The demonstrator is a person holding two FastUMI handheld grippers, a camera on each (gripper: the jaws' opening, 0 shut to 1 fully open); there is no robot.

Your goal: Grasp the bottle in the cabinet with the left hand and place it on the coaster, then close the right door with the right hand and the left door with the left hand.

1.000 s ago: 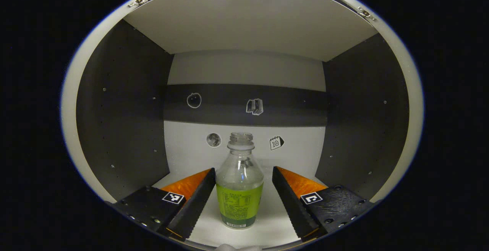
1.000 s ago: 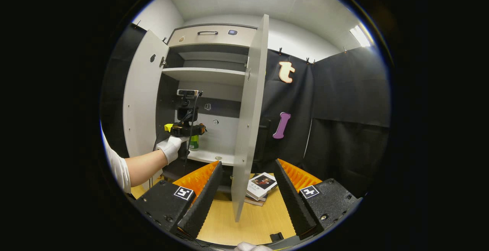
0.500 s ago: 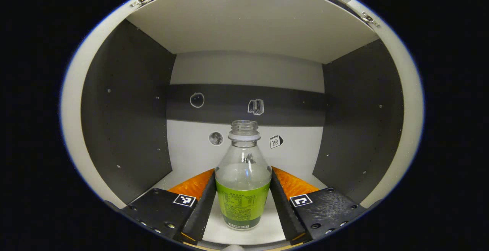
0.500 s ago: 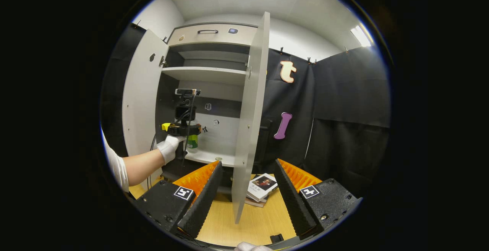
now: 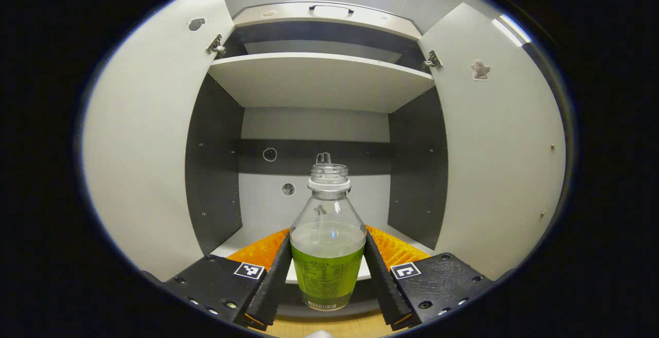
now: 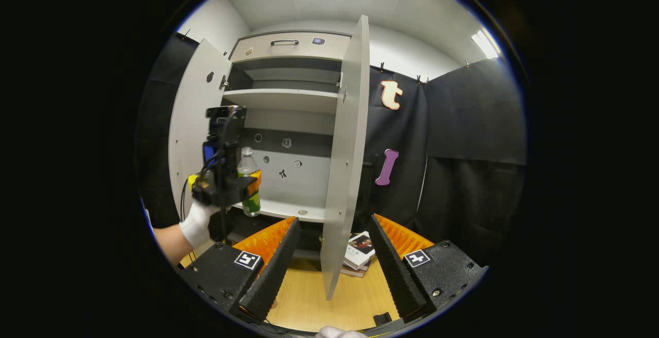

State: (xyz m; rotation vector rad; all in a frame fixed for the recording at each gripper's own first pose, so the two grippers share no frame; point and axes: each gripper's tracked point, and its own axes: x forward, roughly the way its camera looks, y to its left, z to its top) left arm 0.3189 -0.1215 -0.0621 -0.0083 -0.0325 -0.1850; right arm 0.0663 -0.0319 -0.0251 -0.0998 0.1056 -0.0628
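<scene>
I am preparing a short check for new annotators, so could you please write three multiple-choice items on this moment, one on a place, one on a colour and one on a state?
1. Where is the bottle?
A. lying on the upper shelf
B. between the jaws of the left gripper, in front of the cabinet
C. on the stack of books

2. What colour is the bottle's label?
A. green
B. red
C. blue

3. How does the right door stand?
A. shut
B. removed
C. open

Answers: 1 B, both jaws press its sides in the left gripper view. 2 A, a green band wraps its lower half. 3 C, it swings out edge-on in the right gripper view.
</scene>
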